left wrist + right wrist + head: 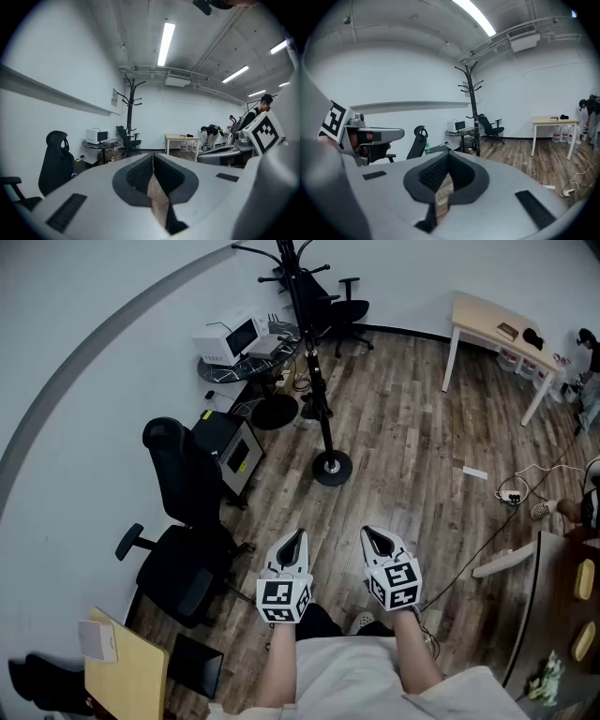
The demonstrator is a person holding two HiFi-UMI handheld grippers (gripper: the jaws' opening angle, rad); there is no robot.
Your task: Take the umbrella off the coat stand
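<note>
umbrella (314, 390) hanging folded against the pole of the coat stand (298, 296), black office chair (183, 540) off to the stand's left, my left gripper (296, 538) and right gripper (373, 538) well short of the stand, fingers on both squeezed together, empty

Left tongs (293, 542) and right tongs (377, 538) held side by side, jaws closed, empty, pointing slightly downward

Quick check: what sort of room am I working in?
Most likely an office or lab workroom: a black office chair, a pale desk by the wall, and a coat stand on the wood floor.
</note>
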